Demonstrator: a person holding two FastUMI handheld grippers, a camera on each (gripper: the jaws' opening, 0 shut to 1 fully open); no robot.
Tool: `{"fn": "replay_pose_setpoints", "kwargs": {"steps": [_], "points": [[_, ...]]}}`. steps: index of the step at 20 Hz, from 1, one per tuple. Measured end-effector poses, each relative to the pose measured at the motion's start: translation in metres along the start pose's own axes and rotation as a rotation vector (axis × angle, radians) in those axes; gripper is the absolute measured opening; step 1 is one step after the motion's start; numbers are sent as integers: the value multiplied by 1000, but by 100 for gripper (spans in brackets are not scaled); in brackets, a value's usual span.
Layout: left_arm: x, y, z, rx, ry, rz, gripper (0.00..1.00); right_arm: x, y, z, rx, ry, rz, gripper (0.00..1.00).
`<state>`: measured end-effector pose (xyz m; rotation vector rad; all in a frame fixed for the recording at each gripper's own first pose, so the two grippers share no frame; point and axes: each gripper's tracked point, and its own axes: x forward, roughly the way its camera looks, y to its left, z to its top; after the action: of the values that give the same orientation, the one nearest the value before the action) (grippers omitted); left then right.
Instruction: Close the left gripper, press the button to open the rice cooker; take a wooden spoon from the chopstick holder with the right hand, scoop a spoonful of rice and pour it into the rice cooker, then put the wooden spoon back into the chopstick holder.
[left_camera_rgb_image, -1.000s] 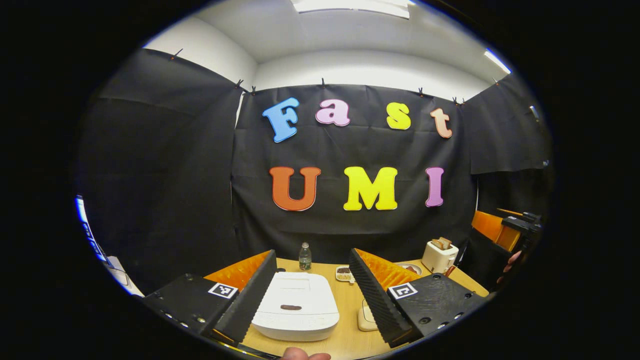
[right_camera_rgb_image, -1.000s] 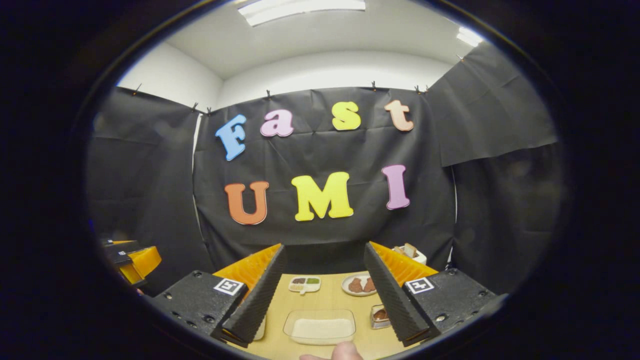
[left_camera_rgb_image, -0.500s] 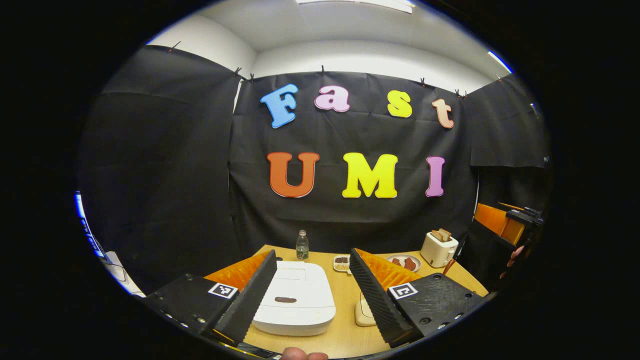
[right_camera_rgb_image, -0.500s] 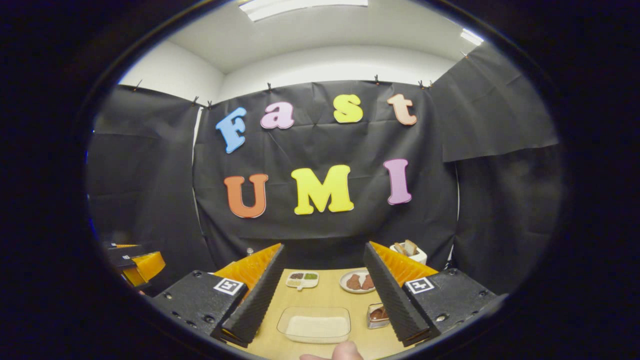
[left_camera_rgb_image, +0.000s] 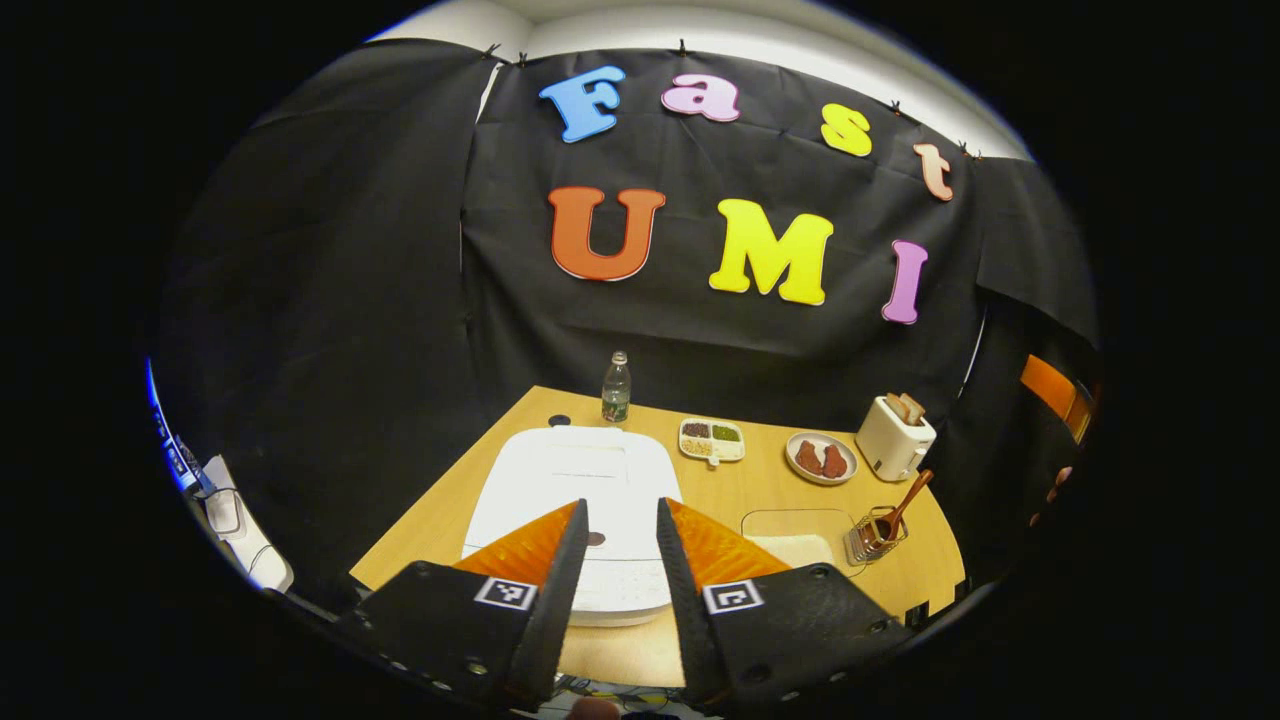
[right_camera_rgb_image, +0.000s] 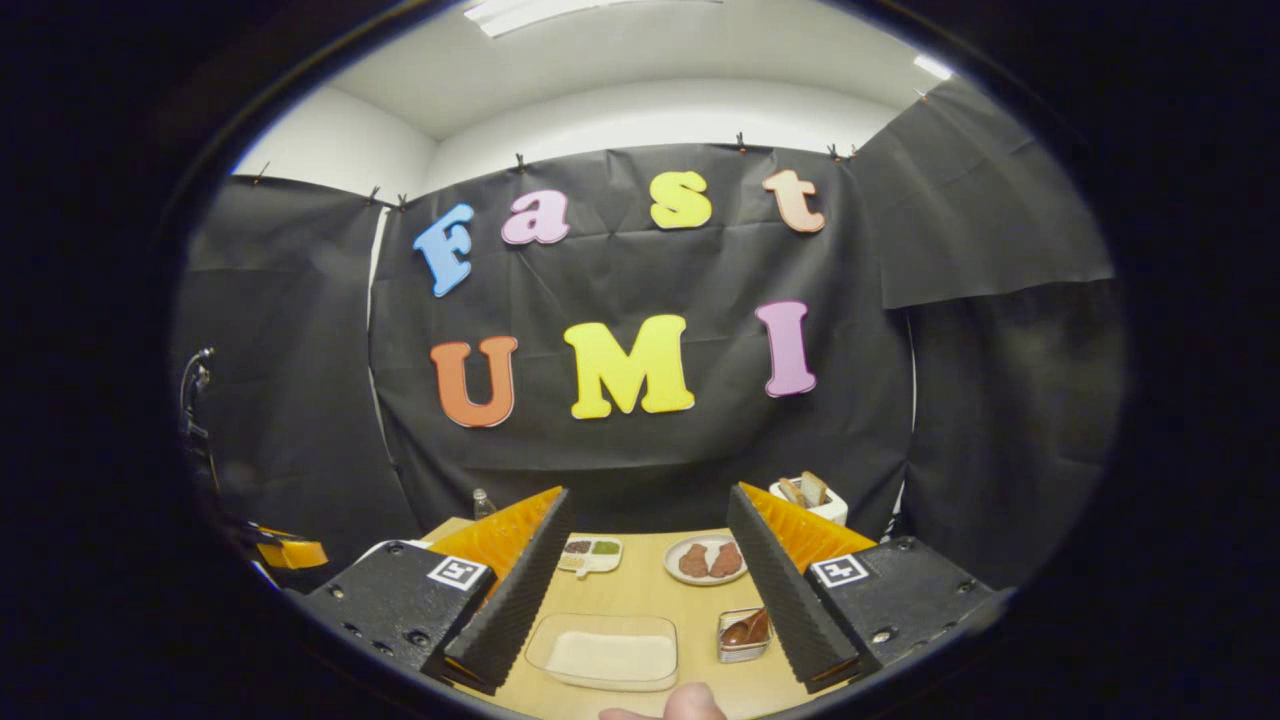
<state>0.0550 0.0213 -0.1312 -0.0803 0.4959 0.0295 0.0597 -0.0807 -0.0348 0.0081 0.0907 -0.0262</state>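
The white rice cooker (left_camera_rgb_image: 575, 480) sits lid down at the table's left, its dark button (left_camera_rgb_image: 596, 538) near the front edge. My left gripper (left_camera_rgb_image: 620, 505) hovers above that front edge; its fingers stand a narrow gap apart with nothing between them. At the right, a wire chopstick holder (left_camera_rgb_image: 872, 537) holds the wooden spoon (left_camera_rgb_image: 905, 497), handle leaning up and right. A clear tray of rice (left_camera_rgb_image: 790, 535) lies beside it. My right gripper (right_camera_rgb_image: 648, 495) is open and empty, held back from the rice tray (right_camera_rgb_image: 605, 655) and the holder (right_camera_rgb_image: 742, 632).
Along the back stand a water bottle (left_camera_rgb_image: 616, 388), a divided dish (left_camera_rgb_image: 711, 438), a plate of brown food (left_camera_rgb_image: 821, 458) and a toaster (left_camera_rgb_image: 895, 437). The wooden table (left_camera_rgb_image: 440, 500) ends close to the black cloth wall on the left.
My left gripper has risen and tipped down over the rice cooker, and its fingers have drawn much closer together. The right gripper has shifted only slightly and stays open.
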Motion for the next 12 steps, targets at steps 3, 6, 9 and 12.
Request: {"fn": "replay_pose_setpoints", "kwargs": {"steps": [3, 6, 9, 12], "points": [[19, 15, -9, -39, 69, 28, 16, 8, -17, -6, 9, 16, -22, 96], [36, 14, -26, -95, 157, -14, 1, 17, -30, -19, 26, 49, -41, 100], [59, 19, -40, -163, 224, -48, 0, 25, -38, -29, 27, 78, -50, 100], [80, 32, -50, -143, 253, -22, 7, 31, -46, -34, 21, 91, -60, 100]]}}
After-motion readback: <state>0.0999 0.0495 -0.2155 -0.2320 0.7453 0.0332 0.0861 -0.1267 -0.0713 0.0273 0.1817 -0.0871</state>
